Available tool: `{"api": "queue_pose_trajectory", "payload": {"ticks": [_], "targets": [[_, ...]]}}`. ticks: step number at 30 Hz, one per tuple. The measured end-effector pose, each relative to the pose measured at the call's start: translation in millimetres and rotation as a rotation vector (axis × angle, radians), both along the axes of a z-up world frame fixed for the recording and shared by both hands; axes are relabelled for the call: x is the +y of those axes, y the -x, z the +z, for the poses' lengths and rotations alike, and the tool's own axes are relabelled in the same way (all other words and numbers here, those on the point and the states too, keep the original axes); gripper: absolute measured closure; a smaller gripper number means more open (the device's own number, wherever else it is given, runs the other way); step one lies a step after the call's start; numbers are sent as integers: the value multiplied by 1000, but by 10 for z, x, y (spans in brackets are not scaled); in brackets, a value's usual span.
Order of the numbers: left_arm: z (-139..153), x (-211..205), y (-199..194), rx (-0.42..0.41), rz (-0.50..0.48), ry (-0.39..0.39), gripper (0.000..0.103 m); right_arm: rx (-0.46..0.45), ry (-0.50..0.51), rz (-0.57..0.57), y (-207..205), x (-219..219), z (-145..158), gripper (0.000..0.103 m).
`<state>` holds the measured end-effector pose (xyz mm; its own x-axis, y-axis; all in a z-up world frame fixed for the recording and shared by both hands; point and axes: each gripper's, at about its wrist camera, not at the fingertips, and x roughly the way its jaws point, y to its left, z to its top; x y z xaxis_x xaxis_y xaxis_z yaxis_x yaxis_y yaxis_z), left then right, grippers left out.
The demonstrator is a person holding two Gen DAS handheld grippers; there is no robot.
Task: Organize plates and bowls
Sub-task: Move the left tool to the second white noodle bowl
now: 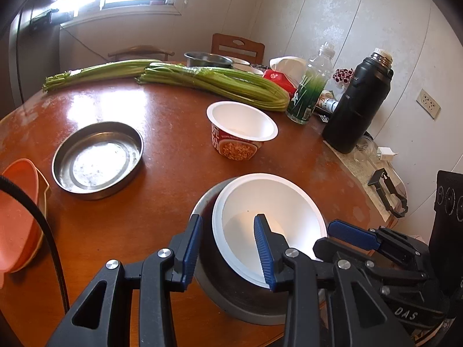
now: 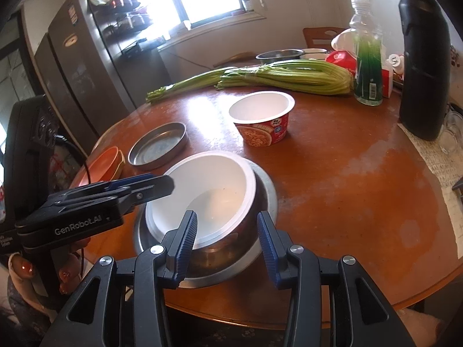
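Note:
A white paper bowl (image 1: pixel 277 202) (image 2: pixel 208 179) sits nested in a steel bowl (image 1: pixel 231 277) (image 2: pixel 231 243), which stands on a flat steel plate (image 1: pixel 246 315) (image 2: pixel 269 193) at the near edge of the round wooden table (image 1: pixel 162 110). My left gripper (image 1: pixel 228 219) (image 2: pixel 165 186) is shut on the bowls' left wall, one finger inside the white bowl and one outside. My right gripper (image 2: pixel 227 215) (image 1: pixel 335 227) is shut on the near wall the same way. Further in stand a shallow steel pan (image 1: pixel 98 159) (image 2: pixel 157 146) and a red-and-white noodle cup (image 1: pixel 241 128) (image 2: pixel 262 115).
Orange plates (image 1: pixel 17 217) (image 2: pixel 101 164) lie stacked at the table's left edge. Celery bunches (image 1: pixel 220 82) (image 2: pixel 289 75), a green-labelled bottle (image 1: pixel 309 89), a black flask (image 1: pixel 358 101) (image 2: pixel 422 66) and another steel bowl (image 1: pixel 208 59) crowd the far side. A person's hand (image 2: pixel 26 271) holds the left gripper.

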<state>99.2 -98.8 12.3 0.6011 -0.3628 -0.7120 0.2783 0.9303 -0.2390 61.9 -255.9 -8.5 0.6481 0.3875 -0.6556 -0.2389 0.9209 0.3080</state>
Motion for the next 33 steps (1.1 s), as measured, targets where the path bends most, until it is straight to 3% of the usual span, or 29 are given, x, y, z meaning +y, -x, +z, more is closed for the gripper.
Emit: {"api": "queue_pose_trajectory", "payload": {"ticks": [17,33], "targets": [[97,-16,-227,-26,25,-36,60,-21,-43,-52,-343,-210,131,58],[155,-108,-915,3,20,-47,59,12,-34,-89,-1125,-309,186,57]]}}
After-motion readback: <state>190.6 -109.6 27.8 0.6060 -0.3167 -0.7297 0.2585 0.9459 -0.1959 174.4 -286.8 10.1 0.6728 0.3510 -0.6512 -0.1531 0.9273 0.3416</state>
